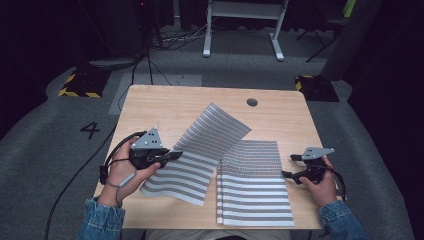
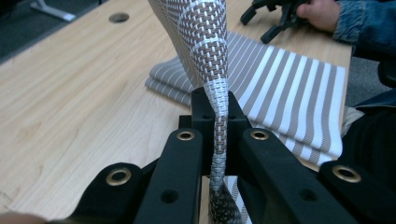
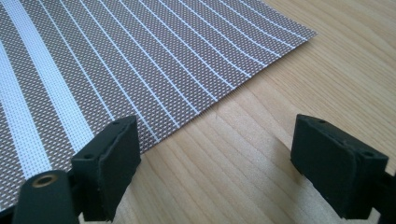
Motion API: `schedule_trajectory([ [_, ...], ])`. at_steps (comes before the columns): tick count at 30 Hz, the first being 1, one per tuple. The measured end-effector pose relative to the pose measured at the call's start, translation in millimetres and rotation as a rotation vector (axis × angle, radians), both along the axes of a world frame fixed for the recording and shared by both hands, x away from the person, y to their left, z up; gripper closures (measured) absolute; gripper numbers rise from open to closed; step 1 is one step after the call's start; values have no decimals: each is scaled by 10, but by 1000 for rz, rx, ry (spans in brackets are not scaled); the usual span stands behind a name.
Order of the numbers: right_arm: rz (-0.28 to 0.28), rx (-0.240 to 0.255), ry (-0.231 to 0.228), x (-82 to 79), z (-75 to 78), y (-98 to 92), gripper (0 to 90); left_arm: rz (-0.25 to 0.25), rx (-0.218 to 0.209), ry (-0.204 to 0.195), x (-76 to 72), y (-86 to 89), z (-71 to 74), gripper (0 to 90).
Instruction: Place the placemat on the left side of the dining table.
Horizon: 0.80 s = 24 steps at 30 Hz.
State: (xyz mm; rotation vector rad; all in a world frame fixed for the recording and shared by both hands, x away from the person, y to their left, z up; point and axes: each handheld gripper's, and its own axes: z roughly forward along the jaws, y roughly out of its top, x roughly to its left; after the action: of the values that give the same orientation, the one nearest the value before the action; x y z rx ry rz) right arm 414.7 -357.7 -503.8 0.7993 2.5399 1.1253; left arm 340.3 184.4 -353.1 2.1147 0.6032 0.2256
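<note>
Evidently to peel it off the stack, the left gripper [image 1: 172, 154] clenches a lifted striped placemat [image 1: 200, 150] at nine o'clock, while the right gripper [image 1: 290, 165] waits released at three o'clock on the counter [image 1: 150, 105].

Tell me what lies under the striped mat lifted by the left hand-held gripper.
Under the lifted mat, pinched by the left hand-held gripper, bare wooden table shows. Its near right edge overlaps the stack of flat striped mats. The tabletop beneath that stack is hidden.

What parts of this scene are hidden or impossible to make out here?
- High view: the flat stack of mats, how many; the lifted mat overlaps its left edge.
- Left gripper view: the lifted mat's top, cut off by the frame.
- High view: table's near edge, partly covered by sleeves.
</note>
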Motion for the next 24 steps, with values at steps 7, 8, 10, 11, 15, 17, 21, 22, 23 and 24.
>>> schedule_trajectory([
  [7,0,0,0,0,0,0,159,34,52,45,183,72,-158,884],
  [8,0,0,0,0,0,0,159,35,60,43,209,83,-164,883],
  [10,0,0,0,0,0,0,159,43,66,60,265,95,-191,883],
  [11,0,0,0,0,0,0,159,40,80,68,302,107,-209,883],
  [15,0,0,0,0,0,0,159,95,89,51,427,153,-307,698],
  [17,0,0,0,0,0,0,159,211,103,-10,517,217,-376,550],
  [21,0,0,0,0,0,0,159,390,314,-52,642,359,-458,326],
  [22,0,0,0,0,0,0,159,413,321,-62,646,369,-464,324],
  [23,-1,0,0,0,0,0,159,421,323,-68,650,383,-460,328],
  [24,0,-1,1,0,2,-1,159,421,309,-74,646,376,-456,330],
])
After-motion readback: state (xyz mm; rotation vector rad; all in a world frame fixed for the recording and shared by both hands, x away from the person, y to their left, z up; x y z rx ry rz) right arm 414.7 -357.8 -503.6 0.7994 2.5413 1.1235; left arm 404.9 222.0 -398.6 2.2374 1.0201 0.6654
